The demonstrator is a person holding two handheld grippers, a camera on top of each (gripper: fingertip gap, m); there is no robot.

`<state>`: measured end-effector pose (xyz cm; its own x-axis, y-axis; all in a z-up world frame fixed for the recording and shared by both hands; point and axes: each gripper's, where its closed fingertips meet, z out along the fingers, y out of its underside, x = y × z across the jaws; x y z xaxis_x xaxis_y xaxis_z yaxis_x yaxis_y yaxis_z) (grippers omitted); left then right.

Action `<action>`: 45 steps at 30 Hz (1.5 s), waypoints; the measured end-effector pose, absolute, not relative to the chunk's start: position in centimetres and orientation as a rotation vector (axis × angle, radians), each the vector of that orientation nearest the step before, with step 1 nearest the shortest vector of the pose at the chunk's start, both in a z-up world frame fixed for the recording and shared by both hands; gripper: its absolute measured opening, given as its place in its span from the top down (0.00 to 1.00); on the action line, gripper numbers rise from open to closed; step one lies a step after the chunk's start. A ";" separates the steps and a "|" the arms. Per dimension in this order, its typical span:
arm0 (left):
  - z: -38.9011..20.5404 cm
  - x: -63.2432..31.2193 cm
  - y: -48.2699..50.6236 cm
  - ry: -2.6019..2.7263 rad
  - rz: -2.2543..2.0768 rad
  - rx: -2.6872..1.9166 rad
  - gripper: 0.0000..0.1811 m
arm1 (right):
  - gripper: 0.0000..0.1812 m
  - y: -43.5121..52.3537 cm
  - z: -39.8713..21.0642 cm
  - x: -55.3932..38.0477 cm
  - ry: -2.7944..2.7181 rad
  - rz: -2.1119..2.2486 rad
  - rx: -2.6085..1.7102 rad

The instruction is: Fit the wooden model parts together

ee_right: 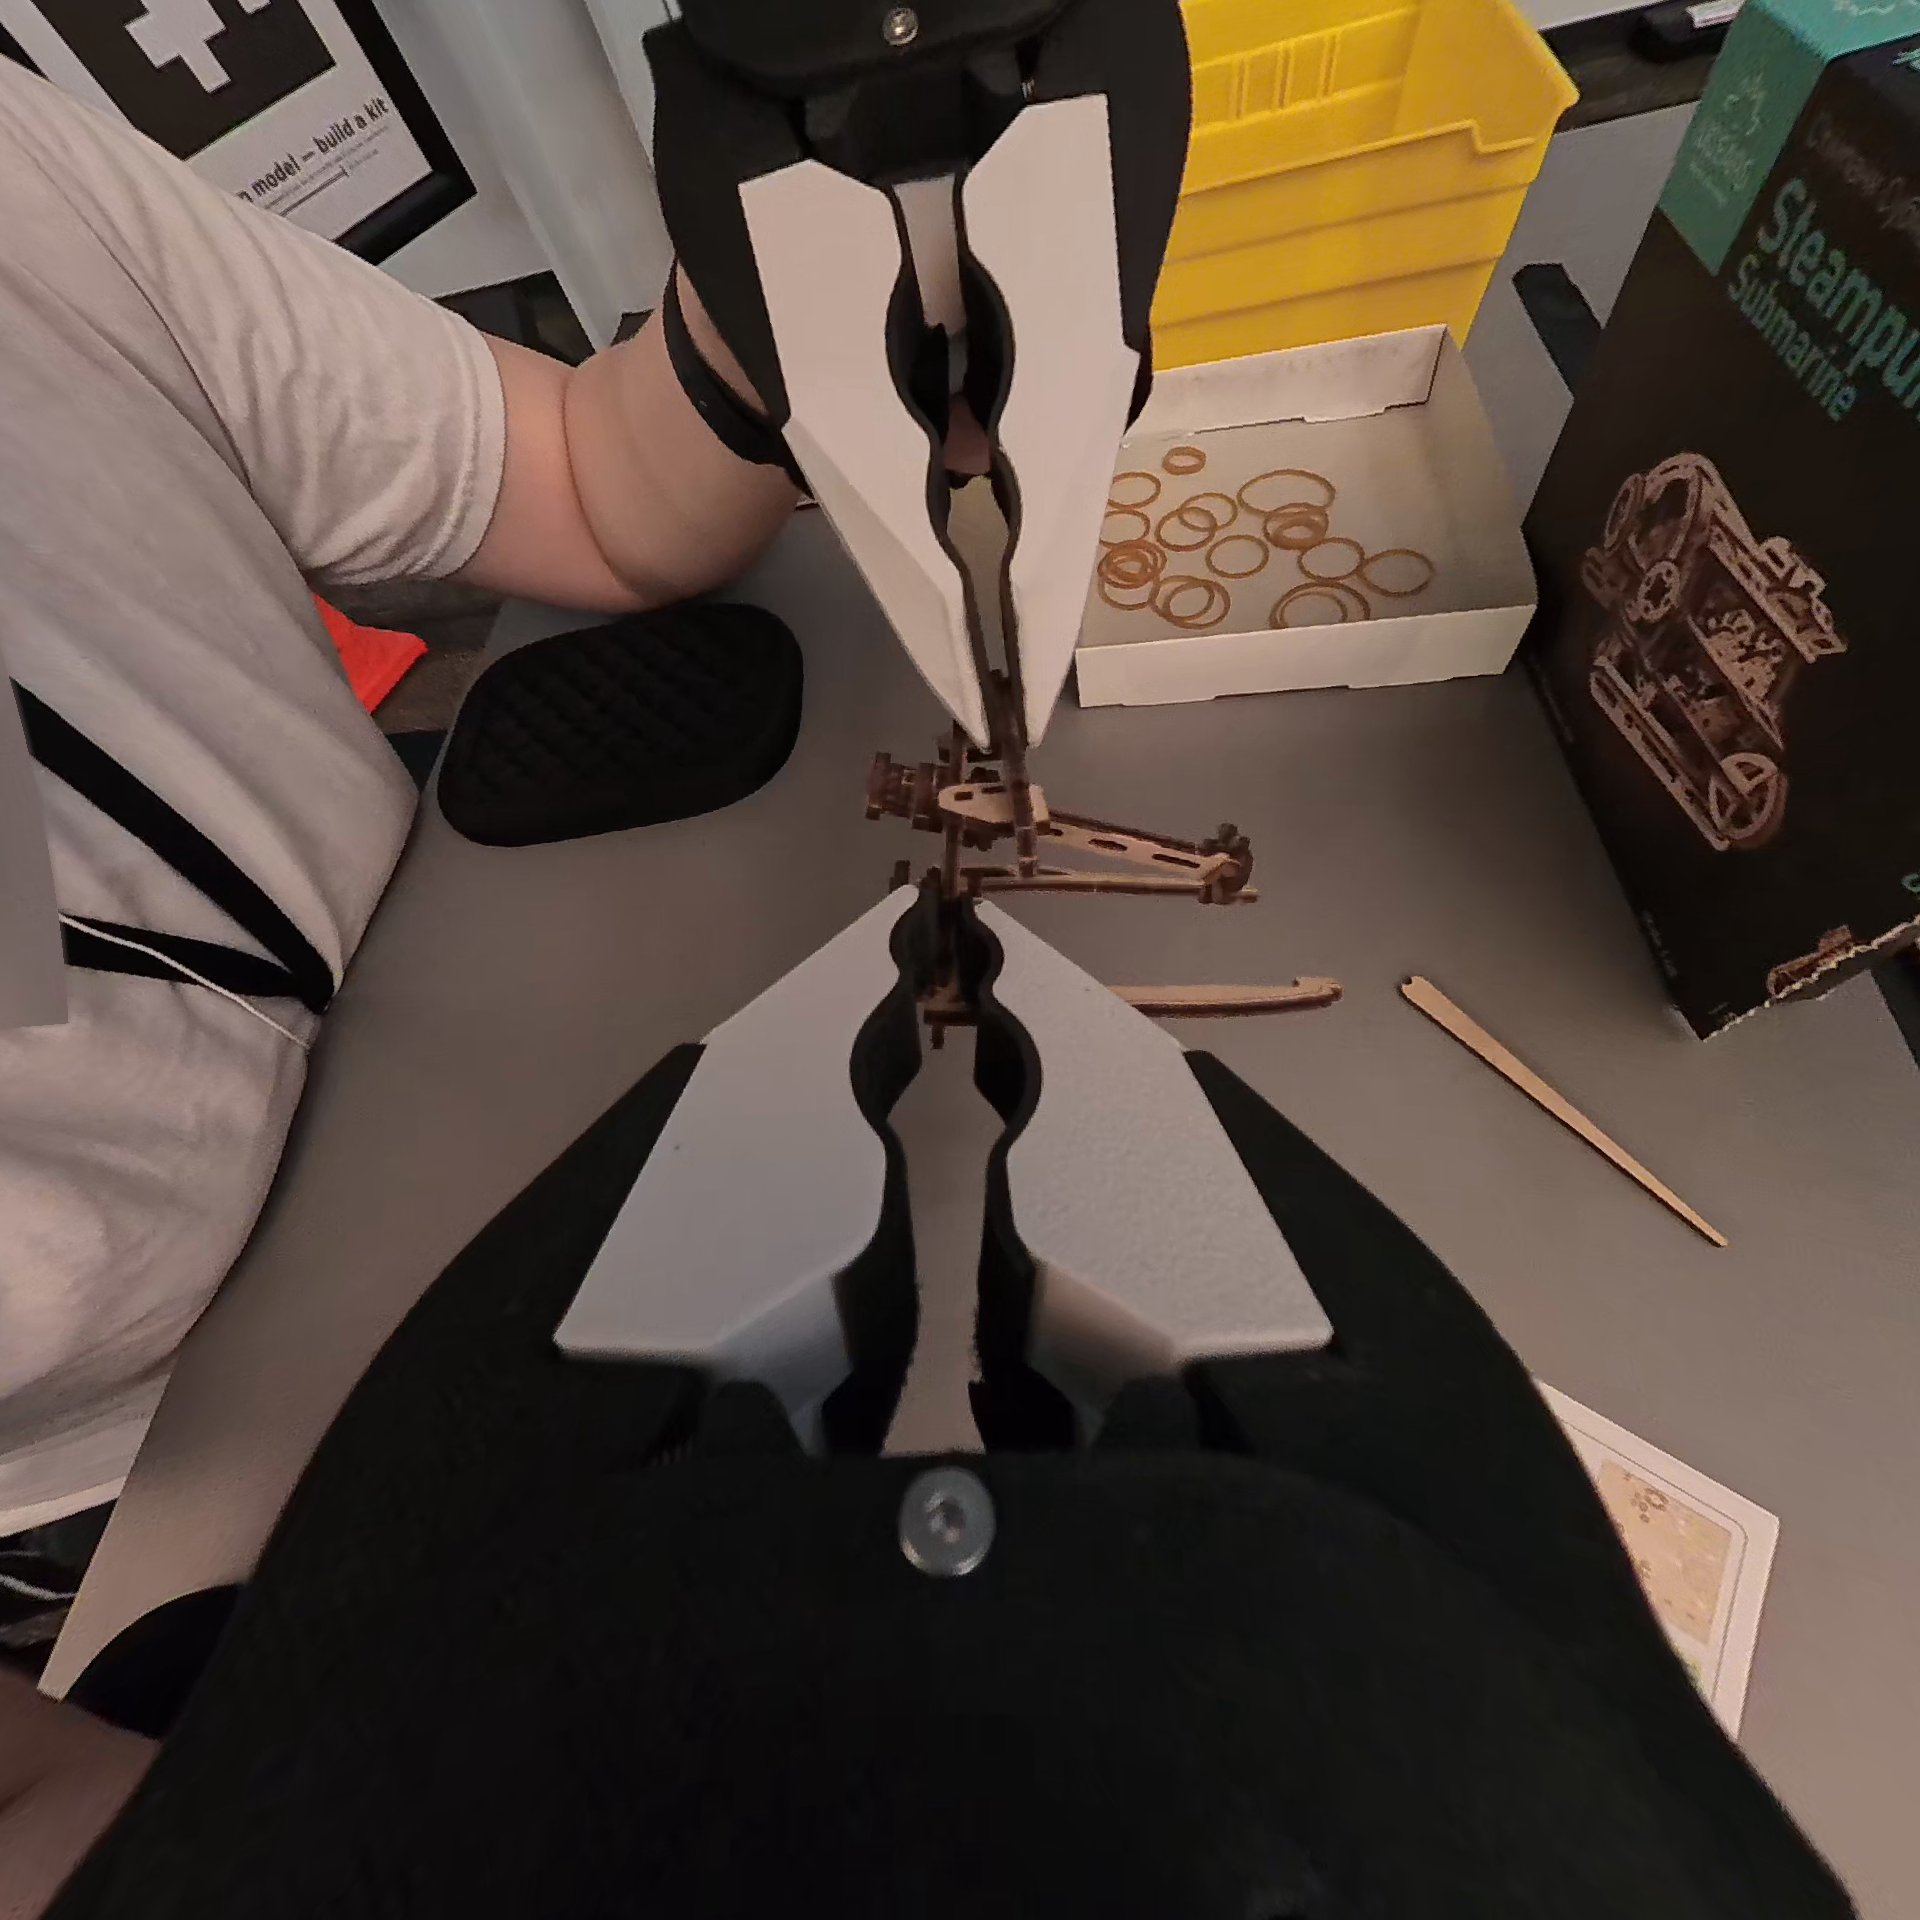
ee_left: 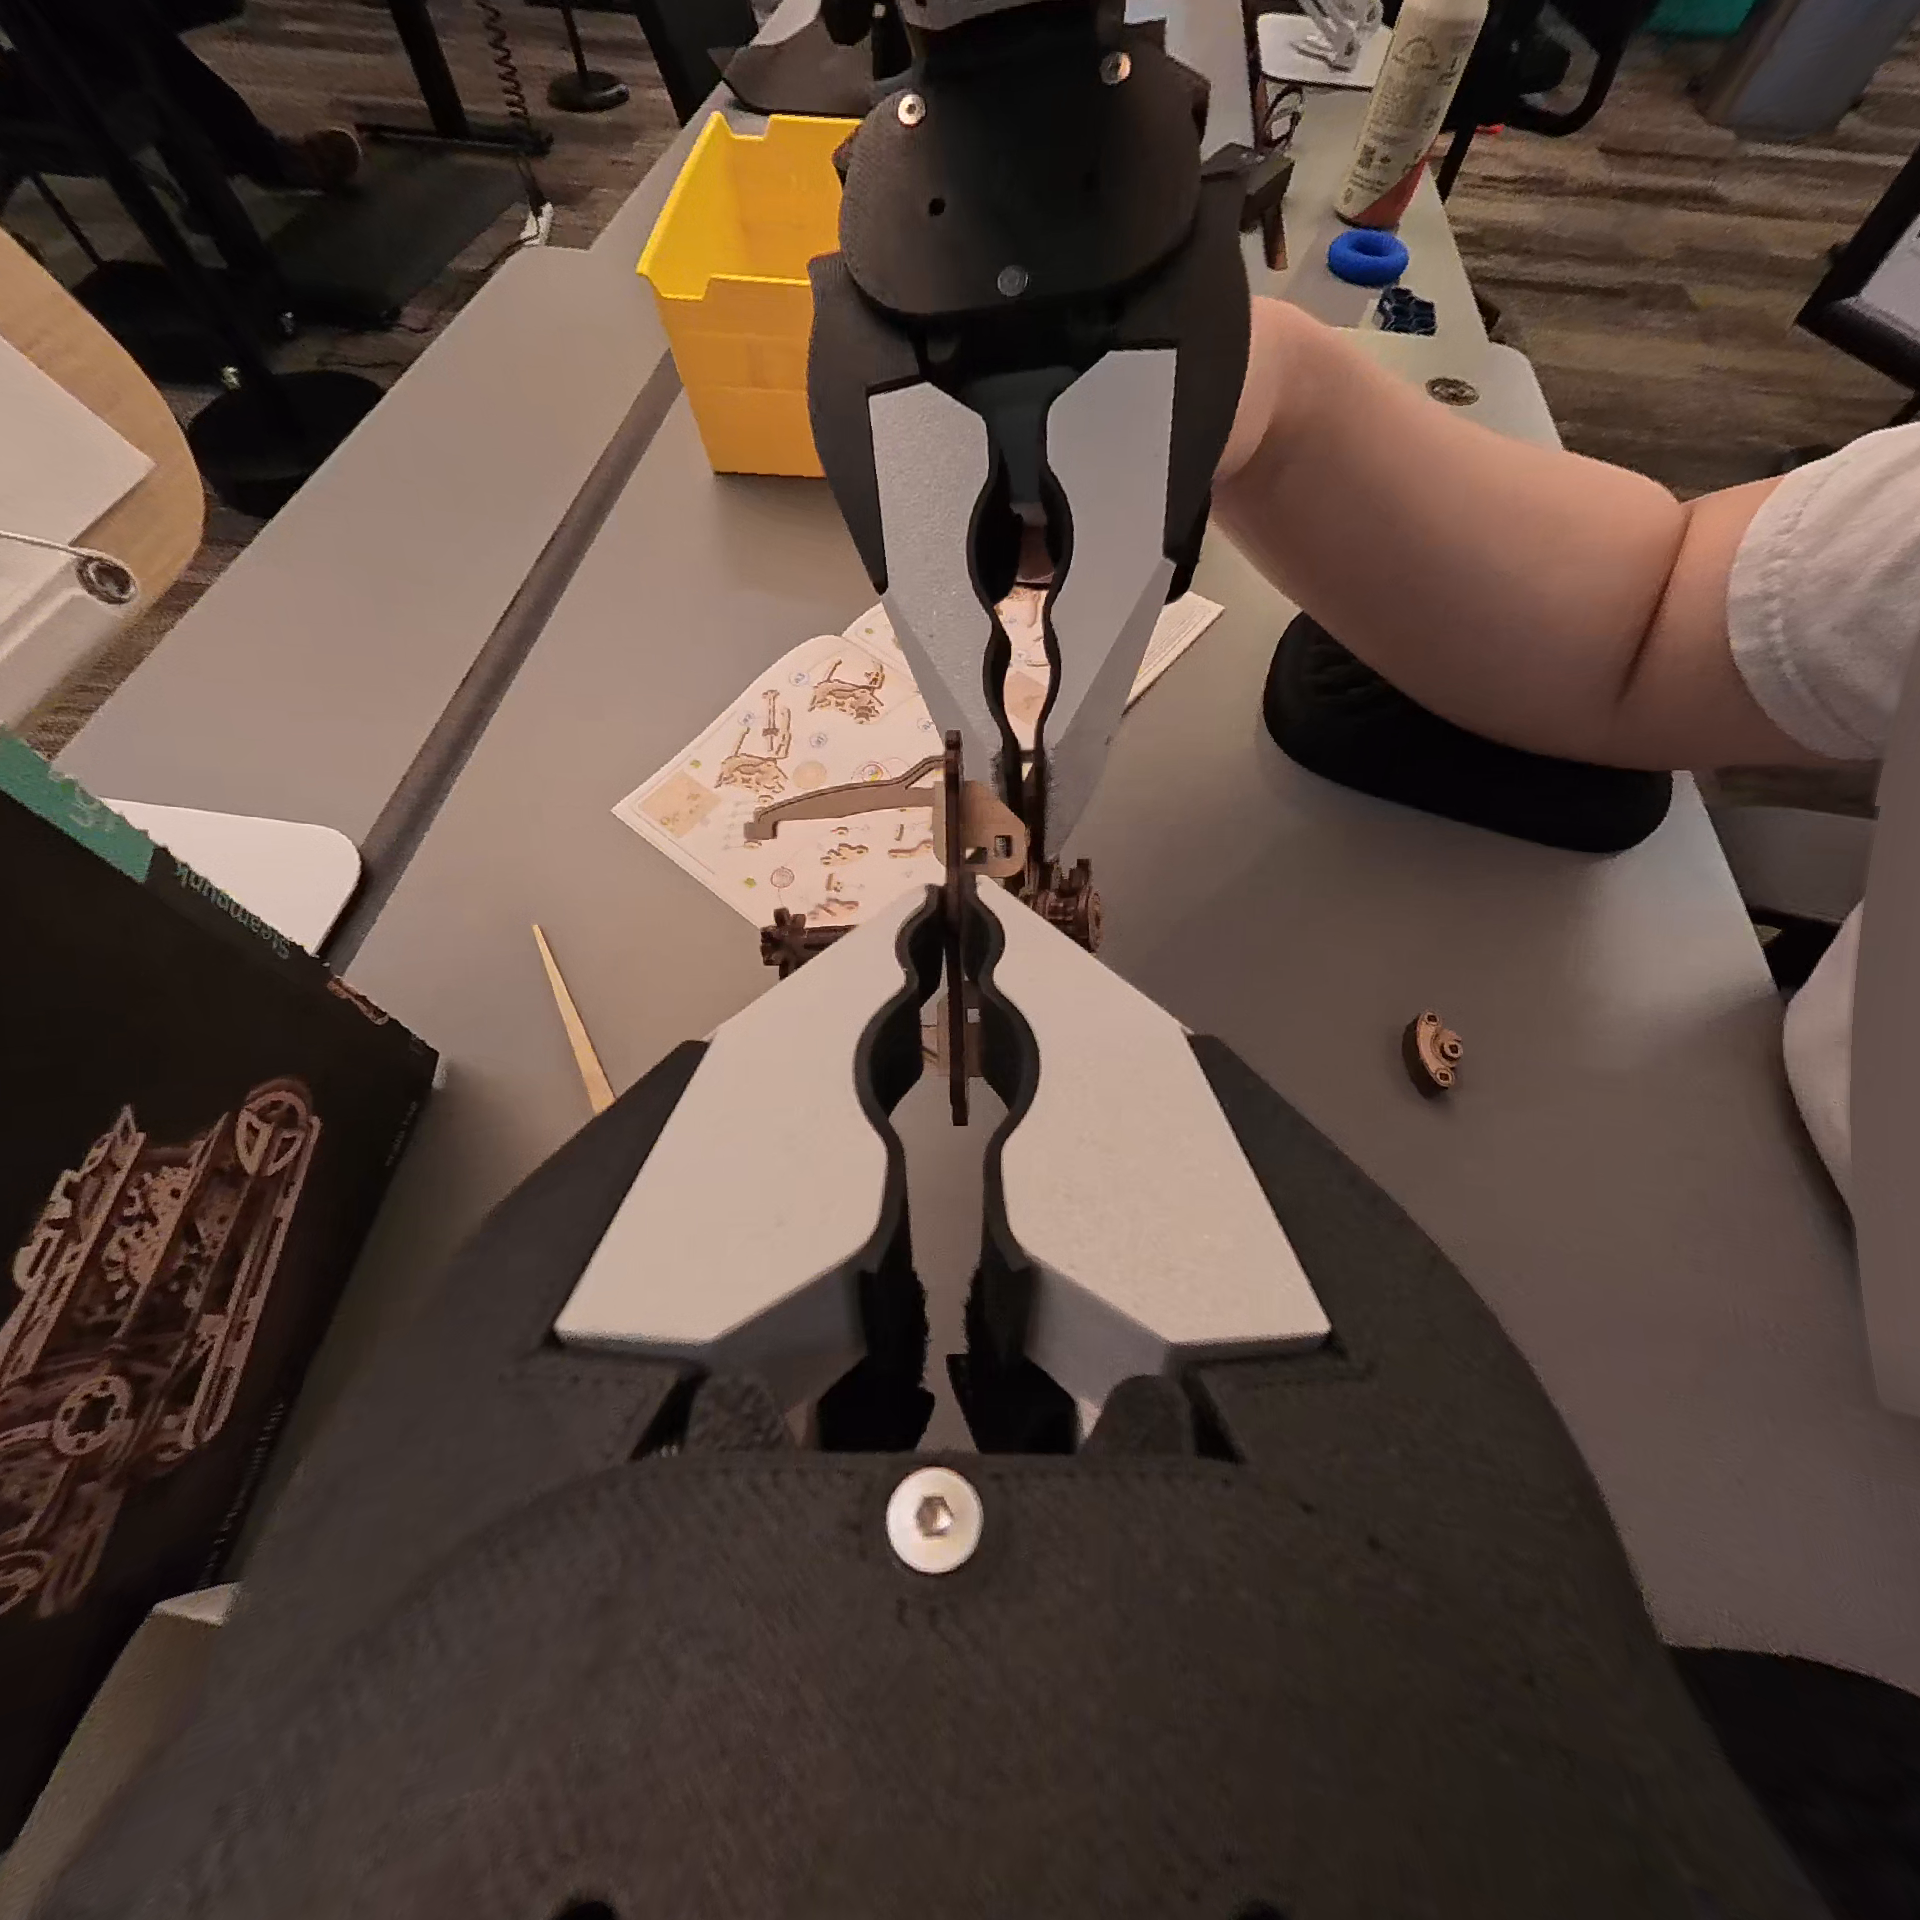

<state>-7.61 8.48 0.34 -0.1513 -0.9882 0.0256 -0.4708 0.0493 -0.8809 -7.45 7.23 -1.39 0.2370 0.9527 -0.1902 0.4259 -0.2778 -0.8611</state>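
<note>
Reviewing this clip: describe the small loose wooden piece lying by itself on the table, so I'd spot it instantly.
In the left wrist view, start at the grey table and look right of the left gripper. The small wooden piece lies alone on bare tabletop. It is dark, rounded and has small holes, unlike the long pale wooden stick on the opposite side.

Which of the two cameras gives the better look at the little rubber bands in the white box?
The right wrist view. There the rubber bands lie in plain sight, scattered in the open white box behind the far gripper. The left wrist view shows none of them; only a rounded white corner at its left edge, perhaps that box, is visible.
</note>
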 end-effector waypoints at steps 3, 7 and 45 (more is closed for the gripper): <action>0.2 -7.5 8.4 1.705 -1.031 -1.470 1.00 | 0.99 7.3 -1.6 -7.5 -1.266 0.969 -1.838; 0.0 -7.6 8.4 1.706 -1.064 -1.475 1.00 | 0.99 7.4 -1.7 -7.5 -1.261 0.977 -1.845; 1.4 -8.0 7.3 1.718 -1.225 -1.346 0.90 | 0.99 6.4 0.0 -8.7 -1.220 1.126 -1.810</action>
<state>-8.02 7.31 1.40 -0.2812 -0.9574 0.0657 -0.3737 0.0461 -0.9264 -8.68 6.43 -0.02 0.1897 0.9395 -0.2851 0.3591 -0.3367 -0.8705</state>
